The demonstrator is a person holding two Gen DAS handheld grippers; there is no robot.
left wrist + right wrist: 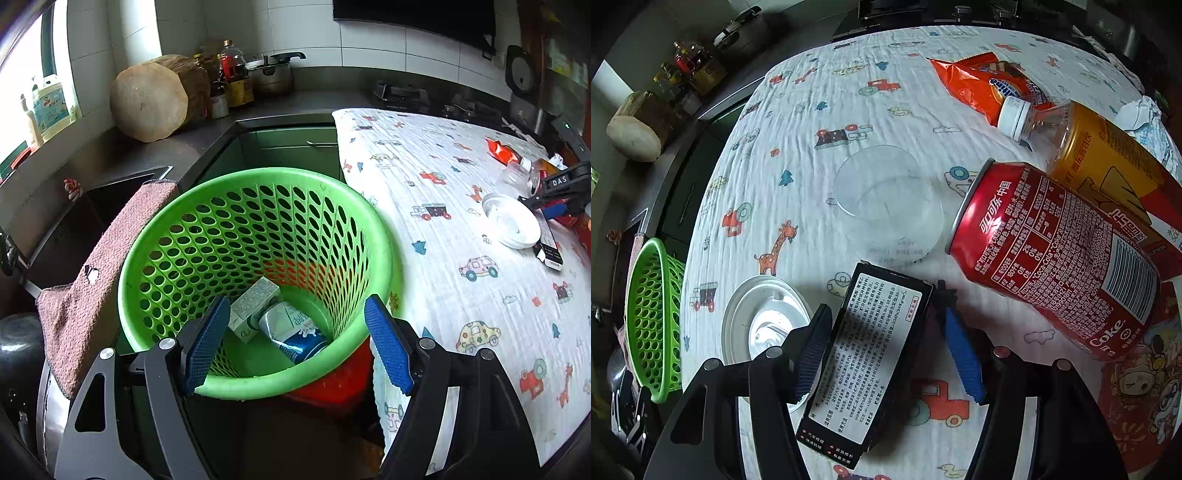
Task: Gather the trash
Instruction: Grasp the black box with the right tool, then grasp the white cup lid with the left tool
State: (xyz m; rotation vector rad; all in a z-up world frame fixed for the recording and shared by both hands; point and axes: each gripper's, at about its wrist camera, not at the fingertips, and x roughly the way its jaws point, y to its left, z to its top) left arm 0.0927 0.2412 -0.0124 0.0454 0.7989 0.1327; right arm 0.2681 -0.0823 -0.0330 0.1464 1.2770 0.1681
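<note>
The left gripper hangs over a green basket, its jaws standing wide with nothing between them; the near rim of the basket runs just under the blue pads. Inside the basket lie a small carton and a crumpled blue-and-white pack. The basket stands beside the desk, which is covered by a white cloth printed with cars and giraffes. A pink towel hangs just left of the basket, and a wooden block sits on the dark counter behind.

On the desk, the right gripper points steeply down over a black box with a white printed label. The box lies flat between the jaws, which are narrowed around it. The left pad seems to touch the box's edge, while the right pad stands a little off it, though shadow makes that side hard to judge.

A white lid lies just left of the box, partly under the left finger. A clear cup lies beyond the box. To the right a red can lies on its side, touching a bottle with a yellow label and white cap. An orange wrapper lies behind the bottle's cap, and a crumpled paper sits near the far right edge.
</note>
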